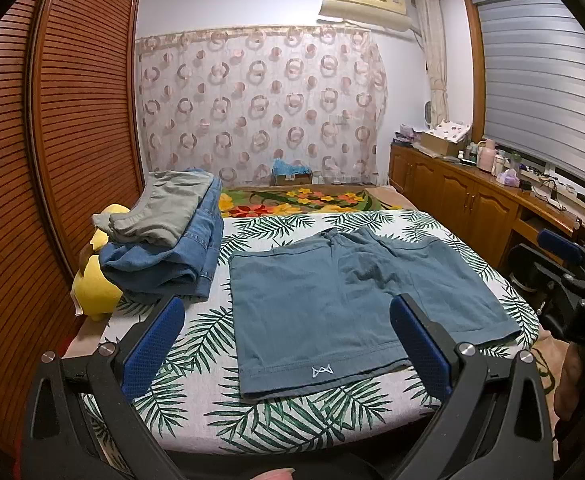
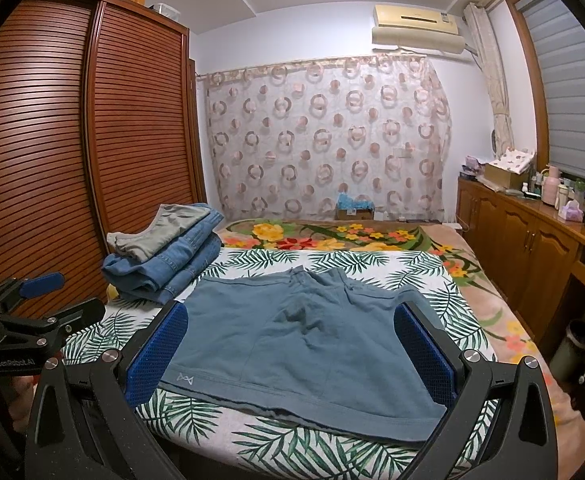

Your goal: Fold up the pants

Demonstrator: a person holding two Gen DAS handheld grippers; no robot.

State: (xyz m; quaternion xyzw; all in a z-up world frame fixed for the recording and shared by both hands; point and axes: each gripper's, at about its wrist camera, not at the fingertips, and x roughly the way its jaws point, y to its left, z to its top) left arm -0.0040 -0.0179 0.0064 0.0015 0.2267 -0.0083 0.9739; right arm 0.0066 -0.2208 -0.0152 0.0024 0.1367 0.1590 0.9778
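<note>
A pair of teal-blue shorts (image 1: 332, 304) lies flat on the leaf-print sheet (image 1: 196, 344), folded lengthwise, hem with a small white logo toward me; it also shows in the right wrist view (image 2: 300, 340). My left gripper (image 1: 288, 336) is open and empty, raised above the near hem. My right gripper (image 2: 292, 344) is open and empty, raised over the near edge of the shorts. The right gripper also shows at the right edge of the left wrist view (image 1: 572, 280), and the left gripper at the left edge of the right wrist view (image 2: 28, 312).
A stack of folded jeans (image 1: 168, 256) with grey pants (image 1: 164, 208) on top sits at the bed's left, by a yellow plush toy (image 1: 92, 280). A slatted wardrobe (image 1: 52, 140) stands at left, a wooden cabinet (image 1: 472, 200) with clutter at right, a floral blanket (image 1: 296, 200) beyond.
</note>
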